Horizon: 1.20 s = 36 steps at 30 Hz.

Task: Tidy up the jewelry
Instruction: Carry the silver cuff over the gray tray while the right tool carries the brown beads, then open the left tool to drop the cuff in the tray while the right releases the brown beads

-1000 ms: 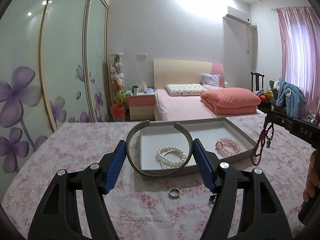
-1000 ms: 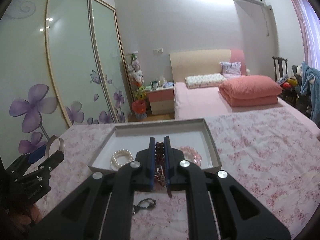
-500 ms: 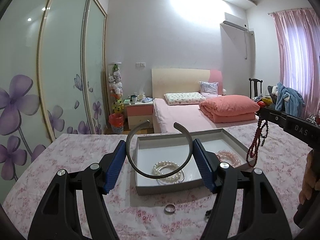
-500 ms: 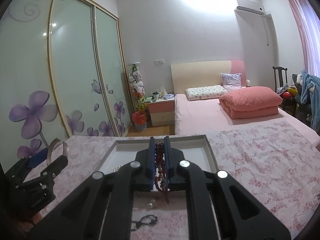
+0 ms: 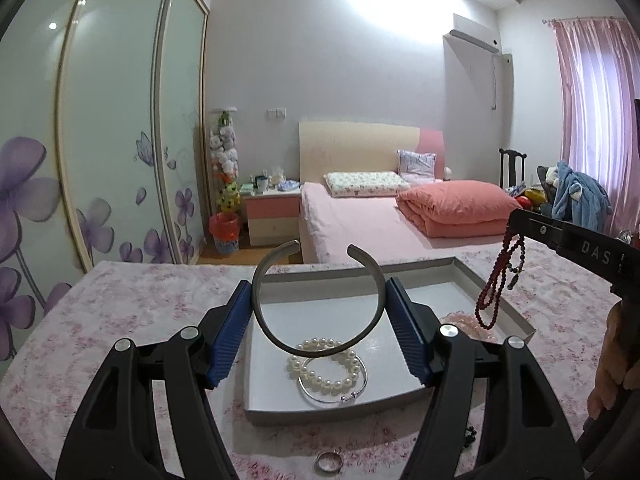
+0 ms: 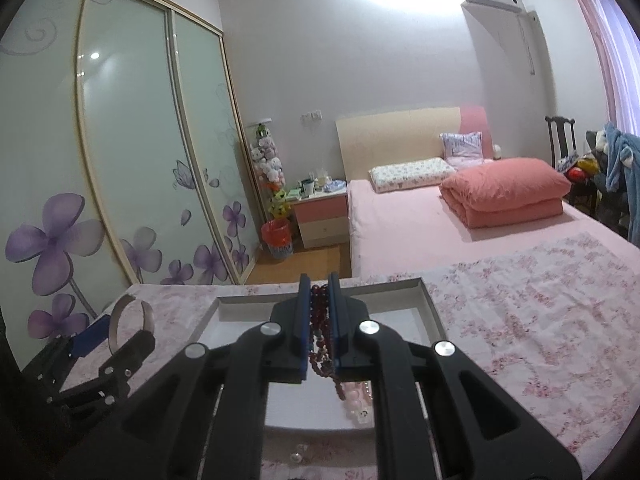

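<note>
My left gripper (image 5: 318,294) is shut on a silver cuff bangle (image 5: 276,332) and holds it above the near part of the shallow grey-white box (image 5: 516,312). In the box lie a pearl bracelet (image 5: 326,366), a thin silver bangle (image 5: 352,392) and a pink bead bracelet (image 5: 466,320). My right gripper (image 6: 319,290) is shut on a dark red bead string (image 6: 320,320) that hangs over the box's right side (image 5: 496,284). The left gripper with the cuff also shows in the right wrist view (image 6: 120,320).
A silver ring (image 5: 329,461) and a small dark piece (image 5: 470,438) lie on the pink flowered tablecloth (image 5: 140,320) in front of the box. A small pearl (image 6: 296,457) lies near the box. Behind the table are a bed, a nightstand and sliding wardrobe doors.
Both grippers have risen and moved forward over the box. The cuff and the red bead string are held as before.
</note>
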Motion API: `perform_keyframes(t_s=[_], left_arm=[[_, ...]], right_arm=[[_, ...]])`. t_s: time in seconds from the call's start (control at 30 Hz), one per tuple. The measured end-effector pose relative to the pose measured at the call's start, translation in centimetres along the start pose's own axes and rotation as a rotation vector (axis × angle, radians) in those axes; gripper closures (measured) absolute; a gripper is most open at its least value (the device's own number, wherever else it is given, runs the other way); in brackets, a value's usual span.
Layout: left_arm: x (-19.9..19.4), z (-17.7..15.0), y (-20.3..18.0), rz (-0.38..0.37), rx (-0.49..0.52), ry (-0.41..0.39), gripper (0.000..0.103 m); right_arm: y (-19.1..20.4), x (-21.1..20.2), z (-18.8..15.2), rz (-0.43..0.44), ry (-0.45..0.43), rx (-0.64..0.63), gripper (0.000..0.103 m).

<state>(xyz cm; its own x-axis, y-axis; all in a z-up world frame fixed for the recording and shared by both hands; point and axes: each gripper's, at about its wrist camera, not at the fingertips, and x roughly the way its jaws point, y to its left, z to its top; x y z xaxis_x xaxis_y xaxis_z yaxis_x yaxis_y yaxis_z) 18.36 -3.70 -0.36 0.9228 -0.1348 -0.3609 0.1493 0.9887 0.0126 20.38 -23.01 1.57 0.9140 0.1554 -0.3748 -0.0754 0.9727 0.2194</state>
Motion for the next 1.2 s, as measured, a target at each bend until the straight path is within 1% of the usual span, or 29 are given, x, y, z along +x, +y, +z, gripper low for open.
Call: perform_keyframes(t_s=[0.23, 0.4, 0.57, 0.7, 0.77, 0.8, 0.87, 1.2], left_arm=[[3.4, -0.6, 0.1, -0.035, -0.011, 0.074, 0.036], [5.2, -1.4, -0.6, -0.049, 0.001, 0.125, 0.036], [6.4, -1.8, -0.9, -0.047, 0.003, 0.162, 0.036], [7.1, -2.0, -0.9, -0.046, -0.004, 0.187, 0.035], [7.2, -2.0, -0.8, -0.046, -0.01, 0.183, 0.033], [7.2, -1.9, -0.8, -0.047, -0.014, 0.183, 0.029], [7.2, -1.8, -0.6, -0.043, -0.019, 0.179, 0.028], [4.7, -0.6, 2.3, 0.021, -0.063, 0.121, 0.028]], right_arm=[[-1.0, 3.4, -1.1, -0.017, 0.067, 0.016, 0.094], [-2.0, 5.5, -2.4, -0.034, 0.119, 0.03, 0.094], [-2.7, 6.9, -3.3, -0.039, 0.156, 0.04, 0.094], [-2.9, 7.2, -3.7, -0.041, 0.17, 0.049, 0.092], [-3.1, 7.3, -3.7, -0.041, 0.172, 0.058, 0.09], [-3.2, 7.3, -3.8, -0.043, 0.173, 0.06, 0.085], [-3.4, 7.2, -3.8, -0.048, 0.172, 0.065, 0.081], [-3.9, 5.3, -3.6, -0.058, 0.163, 0.072, 0.081]])
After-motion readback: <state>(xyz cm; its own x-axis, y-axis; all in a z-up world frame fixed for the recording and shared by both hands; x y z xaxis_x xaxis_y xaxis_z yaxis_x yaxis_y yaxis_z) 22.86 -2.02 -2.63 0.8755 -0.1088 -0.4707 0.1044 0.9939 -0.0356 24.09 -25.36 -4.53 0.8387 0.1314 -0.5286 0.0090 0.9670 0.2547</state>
